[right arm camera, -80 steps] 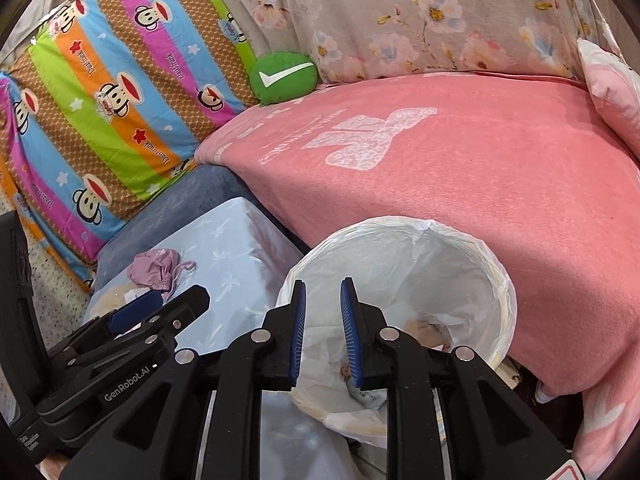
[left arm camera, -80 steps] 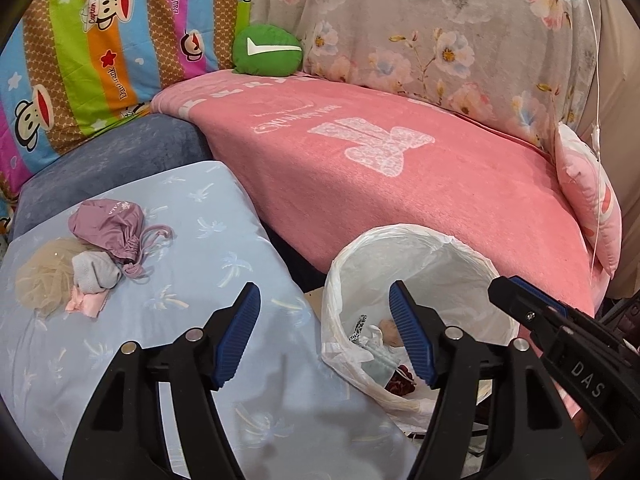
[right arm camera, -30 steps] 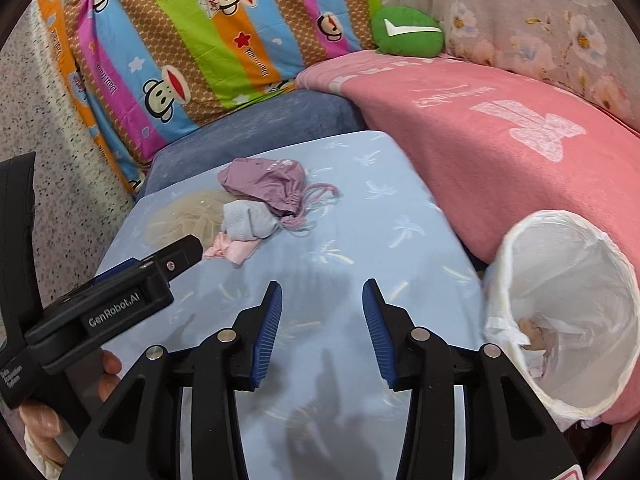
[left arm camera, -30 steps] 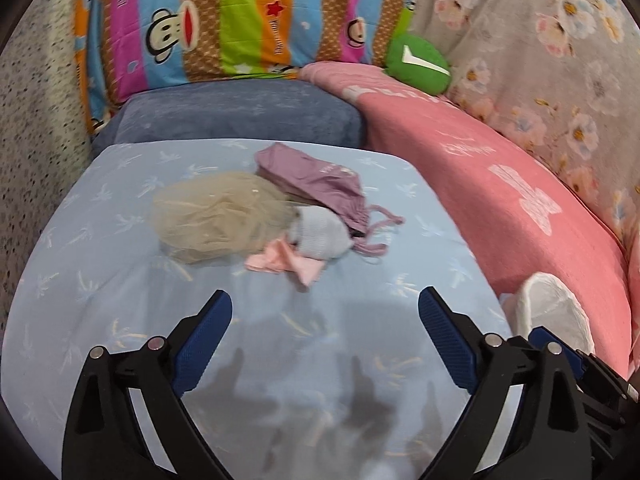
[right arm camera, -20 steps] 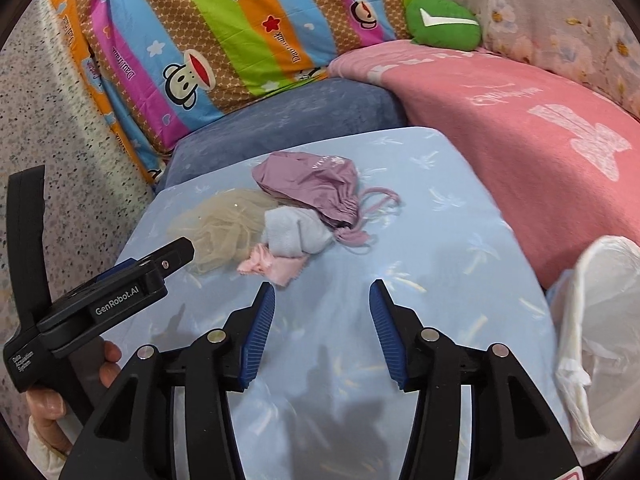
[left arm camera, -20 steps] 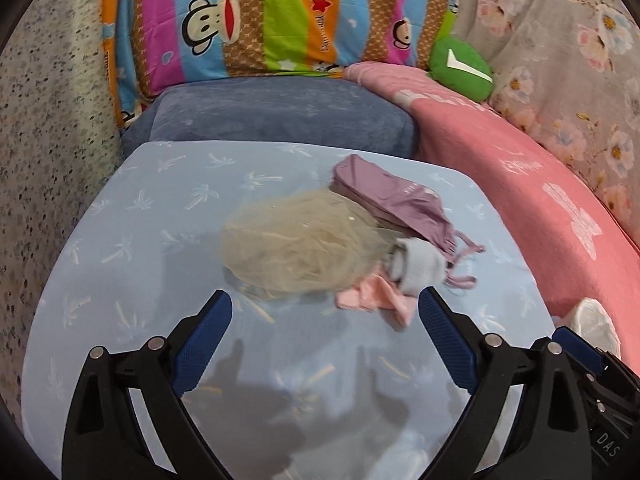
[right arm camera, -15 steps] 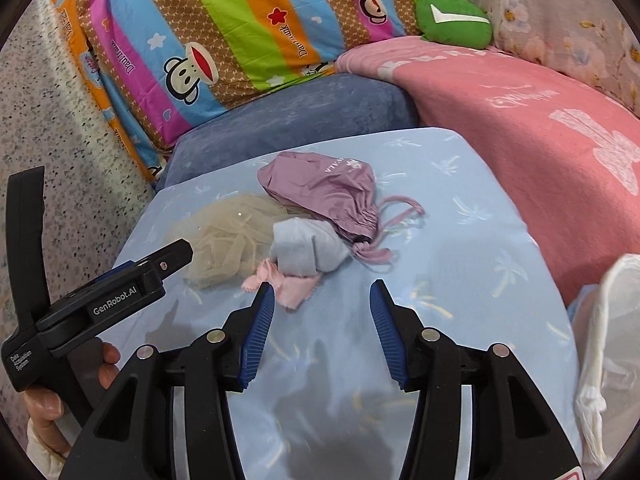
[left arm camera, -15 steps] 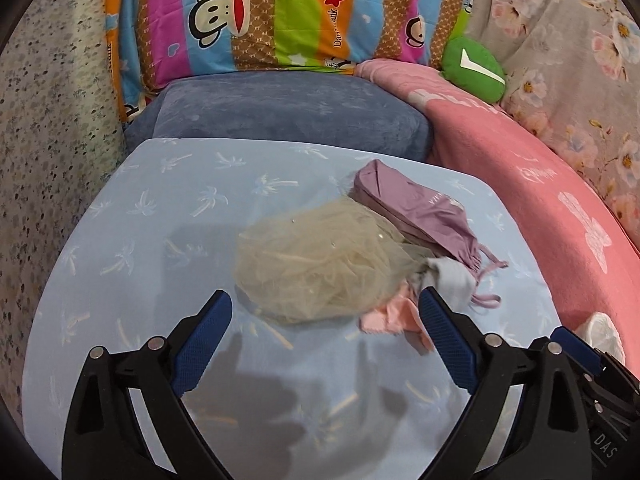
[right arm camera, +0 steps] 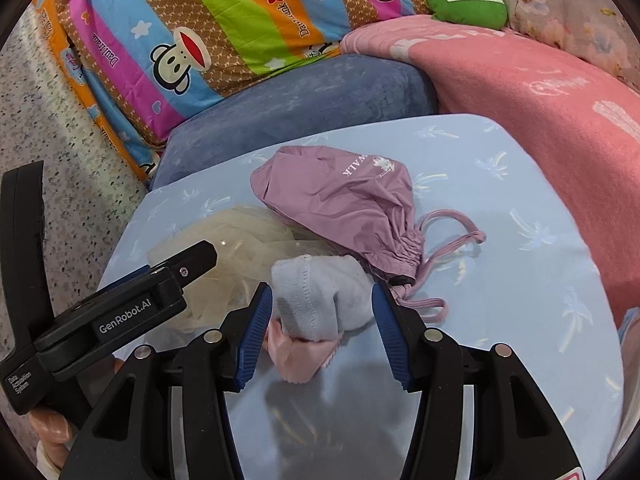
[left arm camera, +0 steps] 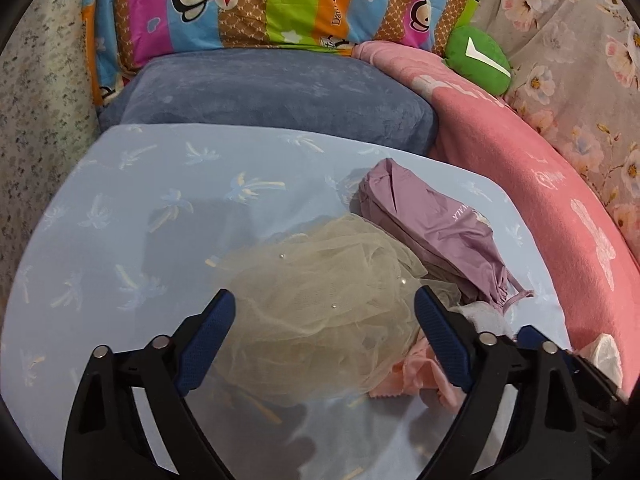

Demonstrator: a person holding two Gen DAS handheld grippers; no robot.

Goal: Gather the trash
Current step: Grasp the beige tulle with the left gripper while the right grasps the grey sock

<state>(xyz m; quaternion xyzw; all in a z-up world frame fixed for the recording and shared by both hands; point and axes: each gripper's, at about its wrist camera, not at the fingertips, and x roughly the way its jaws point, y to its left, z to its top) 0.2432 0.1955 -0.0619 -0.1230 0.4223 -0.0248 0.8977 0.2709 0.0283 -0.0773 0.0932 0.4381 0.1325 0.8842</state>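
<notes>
You are over a counter with a light blue cloth that has little palm trees on it. Behind it sits a dark blue cushion, and behind that a bright striped monkey sheet. A pink blanket runs along the right edge of the counter, with a small green pillow at its far end. A speckled wall stands close on the left.

The trash lies in one pile near the middle of the counter. Your left gripper is wide open, one finger on each side of the beige net ball, holding nothing. Your right gripper is open too, with the pale blue sock between its fingers; I cannot tell if they touch it. A pink scrap pokes out from under the sock. The purple string bag lies just behind, touching the net ball.

The left and far parts of the blue cloth are bare. A bit of the white trash bag peeks out at the right edge.
</notes>
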